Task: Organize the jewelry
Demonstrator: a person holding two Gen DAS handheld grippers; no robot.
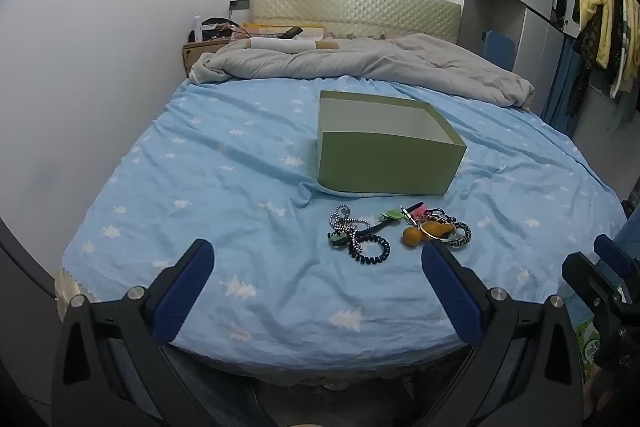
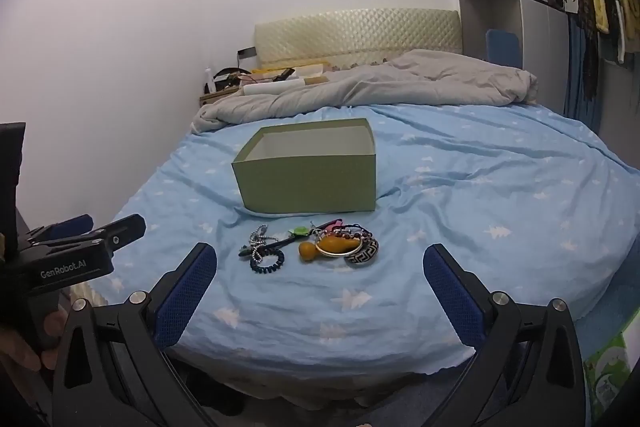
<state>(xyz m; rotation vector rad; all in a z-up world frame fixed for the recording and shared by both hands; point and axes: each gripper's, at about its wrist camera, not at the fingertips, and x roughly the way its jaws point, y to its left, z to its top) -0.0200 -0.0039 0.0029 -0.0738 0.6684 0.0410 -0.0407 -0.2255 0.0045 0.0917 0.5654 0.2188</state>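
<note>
An open green box [image 1: 386, 163] [image 2: 308, 185] with a white inside stands on the blue bed sheet. In front of it lies a pile of jewelry [image 1: 400, 233] [image 2: 312, 247]: a bead chain [image 1: 345, 223], a dark coil band [image 1: 372, 251] [image 2: 267, 263], an orange gourd charm [image 1: 414, 237] [image 2: 328, 247], a patterned bangle [image 1: 460, 239] [image 2: 362, 254] and a pink piece [image 1: 418, 213]. My left gripper [image 1: 318, 253] is open and empty, short of the pile. My right gripper [image 2: 320, 257] is open and empty, just short of the pile.
The bed [image 1: 200, 167] [image 2: 500, 187] has a crumpled grey duvet [image 1: 360, 63] [image 2: 380, 83] by the headboard. A cluttered nightstand [image 1: 204, 47] stands at the back left. Clothes [image 1: 600, 27] hang on the right. The other gripper shows at the edges [image 1: 600, 279] [image 2: 72, 251].
</note>
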